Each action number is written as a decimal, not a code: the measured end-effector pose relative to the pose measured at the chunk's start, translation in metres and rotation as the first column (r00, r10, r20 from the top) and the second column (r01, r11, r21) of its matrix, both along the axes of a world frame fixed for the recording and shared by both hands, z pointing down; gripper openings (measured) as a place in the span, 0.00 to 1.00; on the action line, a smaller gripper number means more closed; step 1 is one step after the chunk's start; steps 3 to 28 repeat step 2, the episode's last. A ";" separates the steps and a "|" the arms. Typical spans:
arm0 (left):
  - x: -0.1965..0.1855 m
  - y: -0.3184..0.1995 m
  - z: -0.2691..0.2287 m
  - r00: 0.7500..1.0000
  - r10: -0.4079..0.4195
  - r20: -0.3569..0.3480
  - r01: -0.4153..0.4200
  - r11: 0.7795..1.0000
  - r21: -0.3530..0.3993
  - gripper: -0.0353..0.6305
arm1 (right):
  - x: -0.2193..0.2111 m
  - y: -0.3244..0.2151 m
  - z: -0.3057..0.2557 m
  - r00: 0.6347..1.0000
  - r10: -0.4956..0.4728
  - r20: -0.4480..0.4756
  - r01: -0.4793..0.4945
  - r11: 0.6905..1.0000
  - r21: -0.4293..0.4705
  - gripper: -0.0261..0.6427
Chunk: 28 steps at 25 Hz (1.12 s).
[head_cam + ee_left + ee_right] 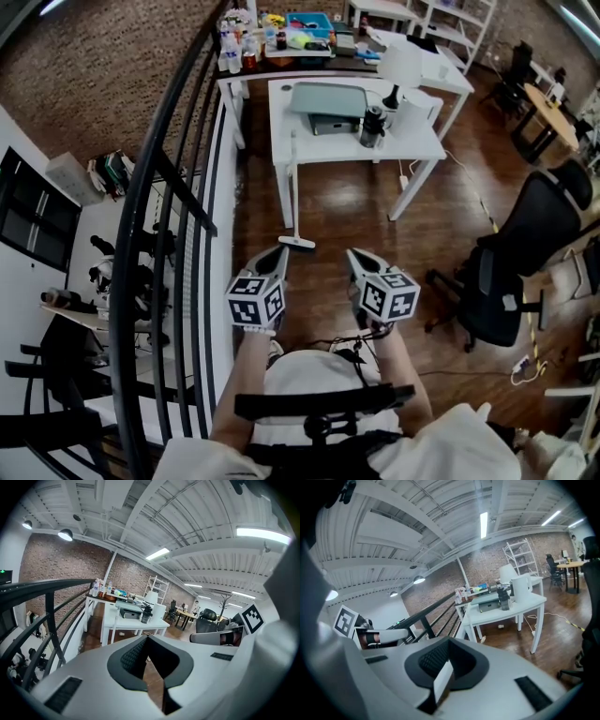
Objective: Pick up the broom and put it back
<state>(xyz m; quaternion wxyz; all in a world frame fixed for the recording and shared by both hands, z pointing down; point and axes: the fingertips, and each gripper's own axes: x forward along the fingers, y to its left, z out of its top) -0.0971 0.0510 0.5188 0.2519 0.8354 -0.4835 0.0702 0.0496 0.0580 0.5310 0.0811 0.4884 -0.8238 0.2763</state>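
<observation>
- The broom stands upright on the wooden floor. Its flat head is down on the boards, and the top of its thin pale handle is at the front left edge of the white bench.
- The left gripper points at the broom head from just beside it and does not touch it. In the left gripper view its jaws are pressed together with nothing between them.
- The right gripper is level with the left one, further right and clear of the broom. Its jaws also meet, holding nothing.
- On the bench are a grey laptop, a dark bottle and a white lamp.
- A black railing runs along the left.
- A black office chair stands to the right, well apart from the broom.
</observation>
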 end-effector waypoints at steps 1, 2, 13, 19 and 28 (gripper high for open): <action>0.000 0.002 0.000 1.000 -0.001 0.000 0.001 1.000 0.000 0.07 | 0.000 0.002 0.000 1.000 0.000 0.000 0.000 1.000 0.000 0.06; -0.001 0.003 -0.001 1.000 -0.003 -0.001 0.003 1.000 0.000 0.07 | 0.000 0.003 -0.001 1.000 0.000 0.000 0.000 1.000 0.000 0.06; -0.001 0.003 -0.001 1.000 -0.003 -0.001 0.003 1.000 0.000 0.07 | 0.000 0.003 -0.001 1.000 0.000 0.000 0.000 1.000 0.000 0.06; -0.001 0.003 -0.001 1.000 -0.003 -0.001 0.003 1.000 0.000 0.07 | 0.000 0.003 -0.001 1.000 0.000 0.000 0.000 1.000 0.000 0.06; -0.001 0.003 -0.001 1.000 -0.003 -0.001 0.003 1.000 0.000 0.07 | 0.000 0.003 -0.001 1.000 0.000 0.000 0.000 1.000 0.000 0.06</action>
